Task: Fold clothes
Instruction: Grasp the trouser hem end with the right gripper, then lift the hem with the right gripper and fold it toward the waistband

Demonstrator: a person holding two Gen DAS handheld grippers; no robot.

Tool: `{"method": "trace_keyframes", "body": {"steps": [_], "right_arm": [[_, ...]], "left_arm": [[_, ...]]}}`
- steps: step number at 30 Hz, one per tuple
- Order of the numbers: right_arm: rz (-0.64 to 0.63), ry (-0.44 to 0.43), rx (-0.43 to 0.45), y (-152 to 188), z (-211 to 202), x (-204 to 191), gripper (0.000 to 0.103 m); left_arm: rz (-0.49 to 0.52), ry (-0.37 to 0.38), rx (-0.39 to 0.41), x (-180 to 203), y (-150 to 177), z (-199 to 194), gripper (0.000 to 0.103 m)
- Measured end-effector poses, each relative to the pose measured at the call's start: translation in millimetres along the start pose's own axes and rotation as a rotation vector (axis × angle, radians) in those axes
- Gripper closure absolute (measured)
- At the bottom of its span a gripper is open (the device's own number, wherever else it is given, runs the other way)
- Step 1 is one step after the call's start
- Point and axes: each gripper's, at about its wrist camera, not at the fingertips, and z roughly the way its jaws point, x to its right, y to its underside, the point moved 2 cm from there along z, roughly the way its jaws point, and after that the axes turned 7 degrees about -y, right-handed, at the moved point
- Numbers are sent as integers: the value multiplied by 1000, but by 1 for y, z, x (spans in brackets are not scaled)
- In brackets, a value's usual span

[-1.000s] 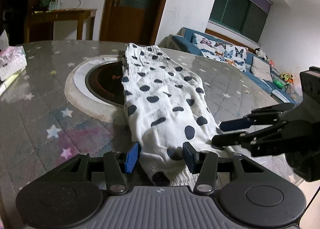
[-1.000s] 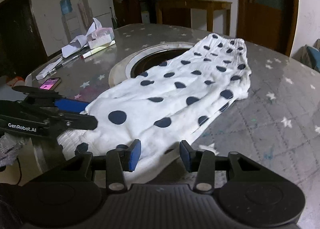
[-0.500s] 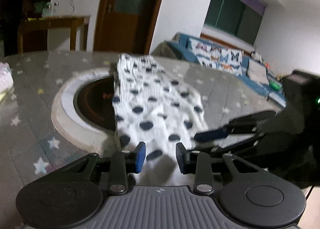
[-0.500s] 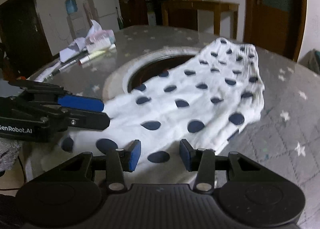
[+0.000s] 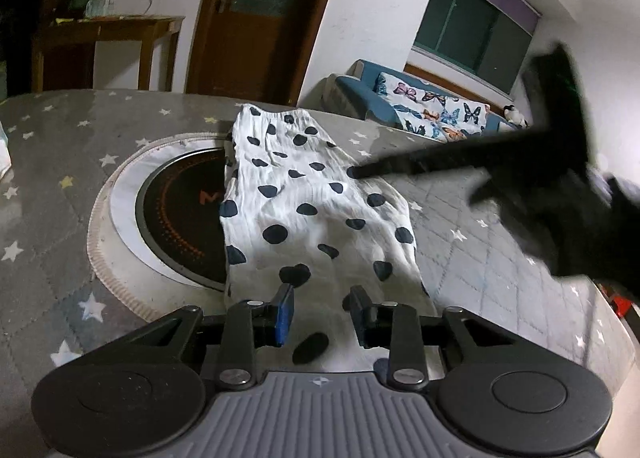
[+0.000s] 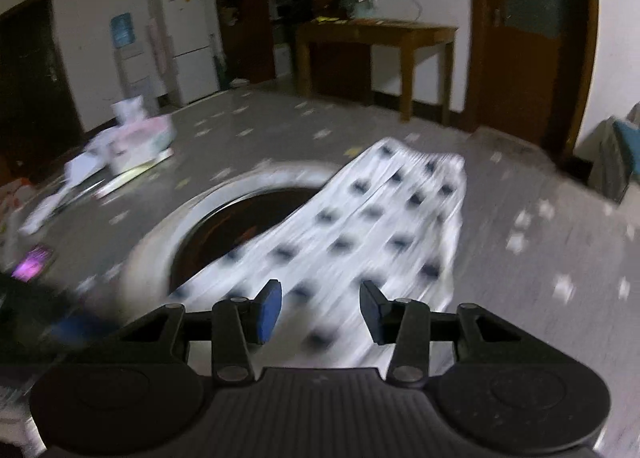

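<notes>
Garment: white polka-dot garment (image 5: 316, 213), lying lengthwise on the worktop (image 5: 60, 161), its left edge over the round inset cooker (image 5: 184, 217), its near end at the near worktop edge.
Left tool: left tool (image 5: 322, 312) holds the near end of the cloth between its jaws, which have just been closing; the fabric bunches between the blue pads, so I judge it pinched.
Right tool: right tool (image 6: 320, 308) is set partly apart, above the right half of the garment; in the blurred right wrist view I cannot tell whether the pads press on cloth.
Step in hand: gripping the near hem and starting to carry it toward the far end, as I judge it.
Next move: lift both near corners together and lay them level on the far waistband, keeping the edges aligned.
Clutter: papers and tissue pack (image 6: 132, 141) far left, well apart.
</notes>
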Motion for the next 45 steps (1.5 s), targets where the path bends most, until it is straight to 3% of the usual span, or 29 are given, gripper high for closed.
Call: {"method": "trace_keyframes", "body": {"steps": [9, 15, 20, 23, 27, 37, 39, 45], "right_arm": [[123, 131, -9, -59, 94, 97, 54], [208, 108, 2, -62, 129, 129, 53], [208, 94, 25, -60, 141, 137, 55], [198, 83, 36, -59, 141, 138, 79], [207, 74, 54, -62, 138, 135, 90], [164, 32, 153, -81, 84, 101, 93], [150, 20, 167, -81, 67, 87, 93], [128, -39, 198, -69, 17, 46, 94]], "left_arm": [[-21, -14, -55, -3, -5, 19, 60], [-18, -14, -80, -2, -3, 25, 55], [-12, -20, -85, -1, -3, 27, 54], [-13, -23, -87, 0, -4, 27, 53], [-11, -32, -87, 1, -5, 25, 53], [-36, -80, -71, -8, 0, 4, 50], [-37, -102, -68, -10, 3, -2, 46], [-67, -127, -68, -19, 15, -20, 46]]}}
